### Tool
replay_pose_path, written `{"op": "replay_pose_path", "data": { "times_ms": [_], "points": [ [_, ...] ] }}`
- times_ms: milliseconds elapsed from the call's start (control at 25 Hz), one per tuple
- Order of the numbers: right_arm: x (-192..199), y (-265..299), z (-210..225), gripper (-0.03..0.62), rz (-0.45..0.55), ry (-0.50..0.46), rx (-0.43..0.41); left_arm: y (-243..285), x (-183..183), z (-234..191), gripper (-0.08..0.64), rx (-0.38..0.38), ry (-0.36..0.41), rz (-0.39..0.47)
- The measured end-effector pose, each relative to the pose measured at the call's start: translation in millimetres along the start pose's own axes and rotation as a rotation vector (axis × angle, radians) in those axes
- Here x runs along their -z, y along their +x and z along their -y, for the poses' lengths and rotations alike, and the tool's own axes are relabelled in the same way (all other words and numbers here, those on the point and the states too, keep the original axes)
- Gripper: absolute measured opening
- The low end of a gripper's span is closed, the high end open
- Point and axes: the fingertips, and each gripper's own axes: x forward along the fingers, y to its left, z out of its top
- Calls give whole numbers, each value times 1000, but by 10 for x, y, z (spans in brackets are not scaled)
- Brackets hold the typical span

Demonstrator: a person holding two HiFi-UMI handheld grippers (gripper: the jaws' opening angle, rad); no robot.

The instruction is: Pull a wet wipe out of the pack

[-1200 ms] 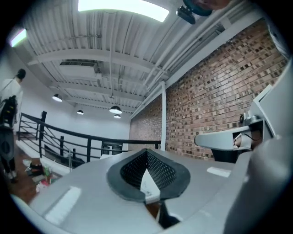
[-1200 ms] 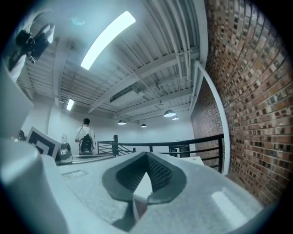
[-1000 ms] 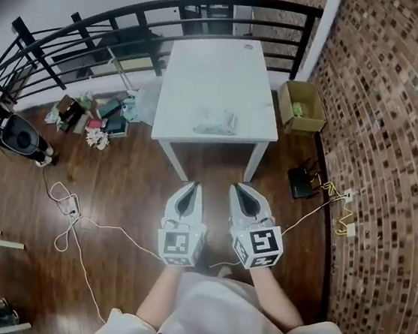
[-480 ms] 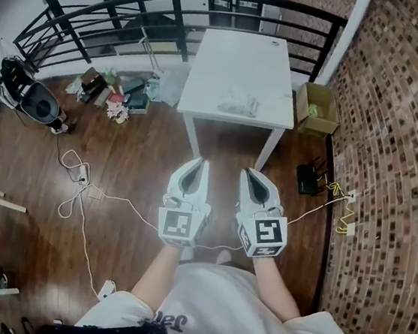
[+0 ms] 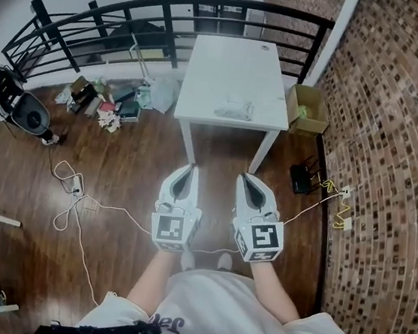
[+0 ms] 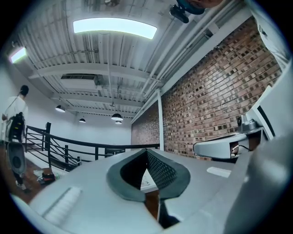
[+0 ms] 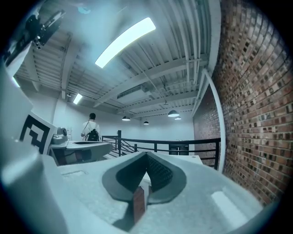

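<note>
The pack of wet wipes (image 5: 233,111) lies on the white table (image 5: 237,60), close to the table's near edge and a little toward the side of the brick wall (image 5: 400,148). It is well ahead of both grippers, and neither touches it. The left gripper (image 5: 189,169) and the right gripper (image 5: 244,179) are held side by side over the wooden floor (image 5: 125,175), in front of the person carrying them. Both point toward the table and are short of its legs. In the left gripper view the two jaws meet at their tips with nothing between them, and only a sliver of the table shows through the hollow behind the tips. The right gripper's jaws are pressed together in the same way and are also empty. An open cardboard box (image 5: 307,109) sits on the floor between the table and the brick wall, just beside the table's far right corner. A black railing (image 5: 160,9) curves round behind the table. At its foot, to the left, is a heap of clutter (image 5: 99,105). A white cable (image 5: 75,210) loops across the floor to the left of the grippers. In the right gripper view a person (image 7: 92,128) stands far off beyond the railing, facing away.
</note>
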Motion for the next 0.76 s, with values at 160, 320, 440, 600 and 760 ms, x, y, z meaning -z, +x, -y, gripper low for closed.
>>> {"op": "replay_pose_path", "data": {
  "times_ms": [160,320,440,600,760],
  "points": [
    [8,-3,53,-8,-5,-1,29,54,66,69,16,50,-6,-34],
    [-22,-11,124,-8,0,-8,53,89,118,94,17,73,-12,-52],
    [5,-24,159,-8,-5,-6,70,109,129,121,16,88,-14,-52],
    [60,10,127,-8,-12,-8,74,121,143,98,16,97,-18,-45],
    [78,94,67,-8,-17,-10,73,130,159,22,16,100,-16,-47]
  ]
}}
